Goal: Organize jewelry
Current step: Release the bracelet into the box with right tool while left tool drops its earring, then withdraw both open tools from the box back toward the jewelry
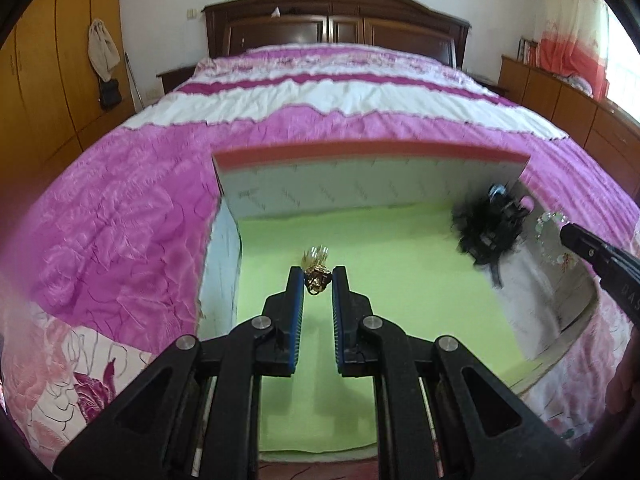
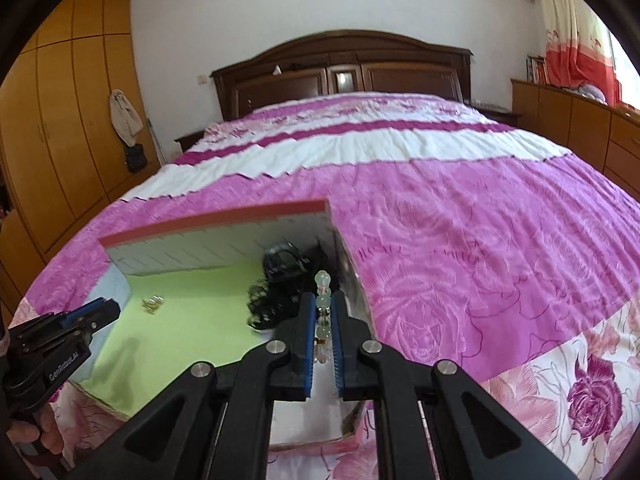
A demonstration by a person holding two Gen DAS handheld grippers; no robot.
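Note:
An open box with a green lining lies on the bed. My left gripper hovers over the lining, jaws slightly apart around a small gold ornament; in the right wrist view the gold ornament seems to lie on the lining ahead of the left gripper. My right gripper is shut on a clear bead bracelet at the box's right side. The bracelet and right gripper also show in the left view. A black feathery hair ornament sits in the box's far right corner.
The pink, white and magenta bedspread surrounds the box. A dark wooden headboard is at the far end. Wooden wardrobes stand left, low cabinets right.

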